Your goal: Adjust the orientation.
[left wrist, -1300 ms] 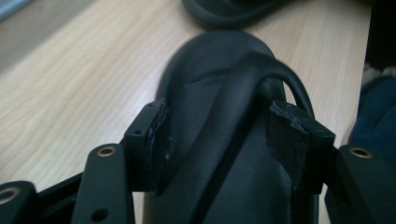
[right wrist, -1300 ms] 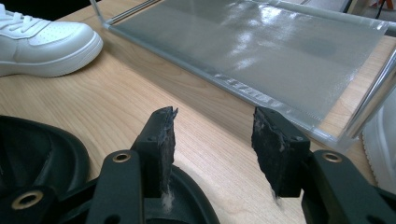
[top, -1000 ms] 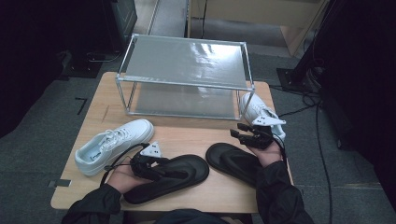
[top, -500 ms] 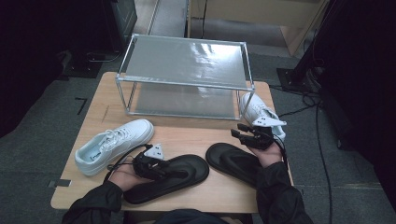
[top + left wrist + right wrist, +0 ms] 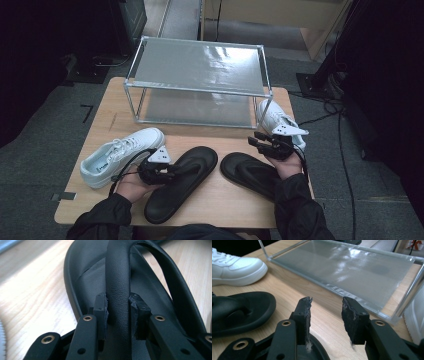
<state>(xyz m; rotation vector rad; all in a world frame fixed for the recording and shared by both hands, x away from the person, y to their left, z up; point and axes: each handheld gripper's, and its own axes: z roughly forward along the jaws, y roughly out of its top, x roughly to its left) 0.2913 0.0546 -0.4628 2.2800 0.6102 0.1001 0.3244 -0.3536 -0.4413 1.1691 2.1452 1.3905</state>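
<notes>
The left black sandal (image 5: 181,182) is lying on the worktop (image 5: 107,120) in front of you, toe end pointing toward the rack, and your left tool (image 5: 172,171) is pinching its strap (image 5: 119,287); its jaws have just been closing, and both pads are now pressing on the strap's sides. The other black sandal (image 5: 247,172) is lying just beside it to the right, under your right hand. Your right tool (image 5: 261,142) is hovering over that sandal's toe end with its jaws spread; they have just been closing a little, and nothing is sitting between them. A white sneaker (image 5: 120,155) is resting just beside your left hand, near the worktop's left edge. A second white sneaker (image 5: 277,122) is sitting at the right edge, close behind your right tool and touching the rack's corner leg. The metal-framed rack (image 5: 200,67) with its clear shelves is standing across the far half of the worktop, right ahead of both sandals.
</notes>
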